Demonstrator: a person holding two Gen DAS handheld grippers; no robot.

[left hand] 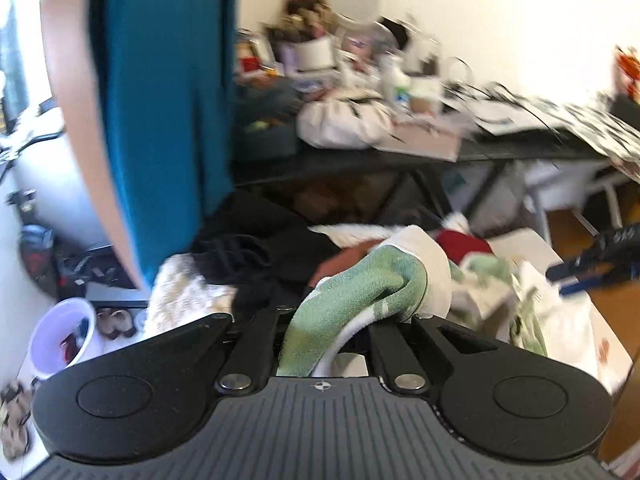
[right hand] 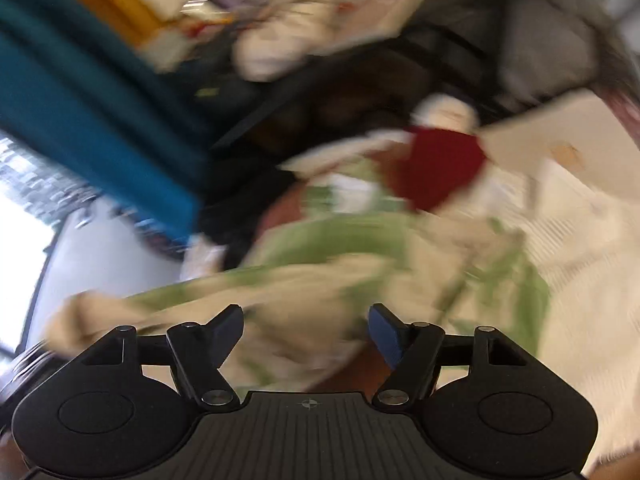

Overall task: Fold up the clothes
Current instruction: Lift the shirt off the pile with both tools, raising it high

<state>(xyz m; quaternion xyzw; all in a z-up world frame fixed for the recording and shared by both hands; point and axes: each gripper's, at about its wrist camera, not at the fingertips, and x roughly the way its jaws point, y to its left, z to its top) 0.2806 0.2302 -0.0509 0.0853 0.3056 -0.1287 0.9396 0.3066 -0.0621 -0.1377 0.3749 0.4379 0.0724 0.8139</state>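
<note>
Green-and-white cloth (left hand: 360, 292) bunches clamped in left gripper (left hand: 324, 320); right gripper (right hand: 306, 332) gapes empty above it.

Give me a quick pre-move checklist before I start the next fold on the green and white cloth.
1. Left gripper clamped on the green and white cloth: ok, a bunched fold sits between its closed jaws.
2. Right gripper free to take a second hold: ok, jaws apart, nothing pinched.
3. Cloth within the right gripper's approach: ok, it lies just ahead of the fingertips.
4. Cloth edge or corner identified: cannot tell, right wrist view is blurred.
5. Cloth clear of other laundry: not ok, the red garment and the black garment lie against it.
</note>
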